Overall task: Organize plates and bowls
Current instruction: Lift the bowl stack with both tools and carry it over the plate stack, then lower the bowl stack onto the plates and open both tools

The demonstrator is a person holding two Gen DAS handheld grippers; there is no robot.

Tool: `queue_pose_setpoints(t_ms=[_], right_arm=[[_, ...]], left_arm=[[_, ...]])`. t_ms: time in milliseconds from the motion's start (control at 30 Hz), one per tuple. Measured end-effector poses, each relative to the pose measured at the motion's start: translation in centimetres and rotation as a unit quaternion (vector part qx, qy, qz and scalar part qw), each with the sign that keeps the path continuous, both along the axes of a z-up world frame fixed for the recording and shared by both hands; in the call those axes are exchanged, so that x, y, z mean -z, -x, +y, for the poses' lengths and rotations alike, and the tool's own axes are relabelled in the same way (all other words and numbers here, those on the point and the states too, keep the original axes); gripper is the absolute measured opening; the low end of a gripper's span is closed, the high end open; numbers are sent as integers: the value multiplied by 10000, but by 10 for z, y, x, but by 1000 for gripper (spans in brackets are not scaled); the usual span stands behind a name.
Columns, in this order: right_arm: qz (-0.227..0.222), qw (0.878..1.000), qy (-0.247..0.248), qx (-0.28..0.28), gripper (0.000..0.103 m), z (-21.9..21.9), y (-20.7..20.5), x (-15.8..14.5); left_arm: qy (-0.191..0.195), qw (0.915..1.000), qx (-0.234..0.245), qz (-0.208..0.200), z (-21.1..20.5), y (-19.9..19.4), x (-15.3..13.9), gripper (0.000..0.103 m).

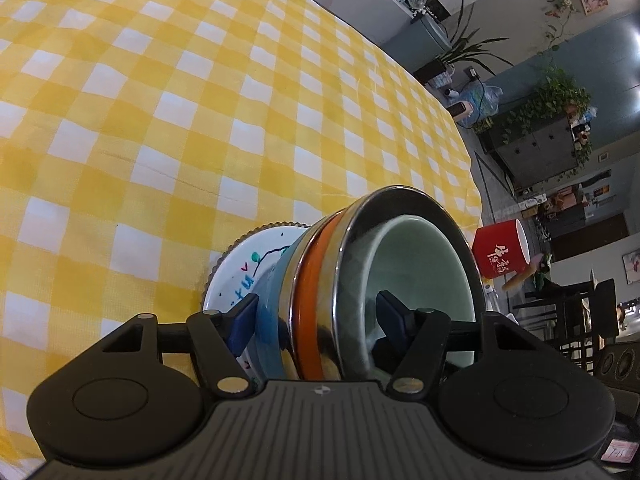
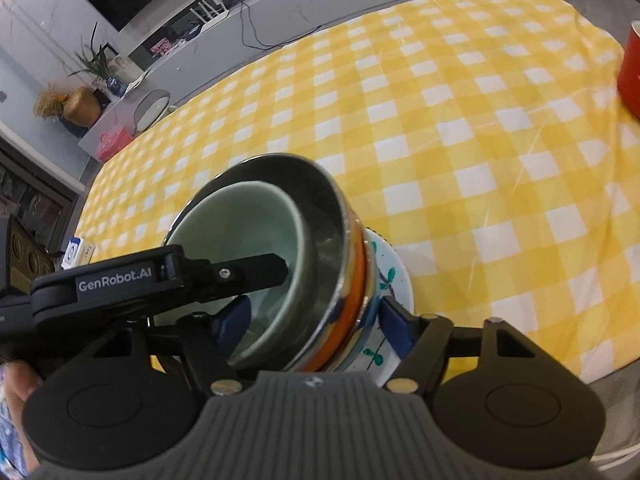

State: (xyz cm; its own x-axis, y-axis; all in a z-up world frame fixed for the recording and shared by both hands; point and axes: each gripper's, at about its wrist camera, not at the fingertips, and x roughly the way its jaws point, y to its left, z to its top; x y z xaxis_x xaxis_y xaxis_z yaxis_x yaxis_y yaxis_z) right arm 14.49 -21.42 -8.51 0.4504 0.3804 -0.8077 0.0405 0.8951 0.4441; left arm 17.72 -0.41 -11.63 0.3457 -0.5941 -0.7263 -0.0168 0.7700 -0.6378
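Blue fingertips of the left gripper (image 1: 316,318) clamp a stack of bowls (image 1: 360,280) resting on a painted plate (image 1: 240,268) over the checked tablecloth (image 1: 160,120), while from the other side the right gripper (image 2: 316,320) likewise pinches the same stack's wall.

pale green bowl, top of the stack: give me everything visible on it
The pale green bowl looks like glazed ceramic, celadon inside with a lighter, thick rounded rim. It is empty and nests innermost in the steel bowl, atop the orange-banded stack on the painted plate. Both grippers straddle the stack's wall: the left gripper and right gripper each have one blue pad inside this bowl. Its outside is hidden.
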Motion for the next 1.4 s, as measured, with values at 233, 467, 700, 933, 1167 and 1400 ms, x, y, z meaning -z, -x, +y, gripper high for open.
queue_pose_setpoints(t_ms=[233, 467, 700, 933, 1167, 1400], right_arm=[[-222, 9997, 107, 59, 39, -9, 1, -2], [-271, 9995, 177, 69, 35, -8, 1, 0], [-199, 9997, 67, 140, 35, -13, 1, 1], [-337, 9994, 88, 75, 47, -8, 3, -2], [-427, 9990, 150, 66, 48, -6, 4, -5], [-887, 9957, 194, 164, 50, -12, 10, -28]], left_arm=[[-259, 9996, -84, -89, -7, 5, -7, 73], [-975, 9941, -66, -460, -21, 13, -24, 71], [-1520, 9821, -188, -1094, -24, 21, -52, 70], [-1929, 9758, -318, -980, -25, 18, -46, 69], [-1925, 9761, -272, -974, -21, 18, -42, 69], [-2264, 9670, -385, -1100, -24, 23, -53, 72]])
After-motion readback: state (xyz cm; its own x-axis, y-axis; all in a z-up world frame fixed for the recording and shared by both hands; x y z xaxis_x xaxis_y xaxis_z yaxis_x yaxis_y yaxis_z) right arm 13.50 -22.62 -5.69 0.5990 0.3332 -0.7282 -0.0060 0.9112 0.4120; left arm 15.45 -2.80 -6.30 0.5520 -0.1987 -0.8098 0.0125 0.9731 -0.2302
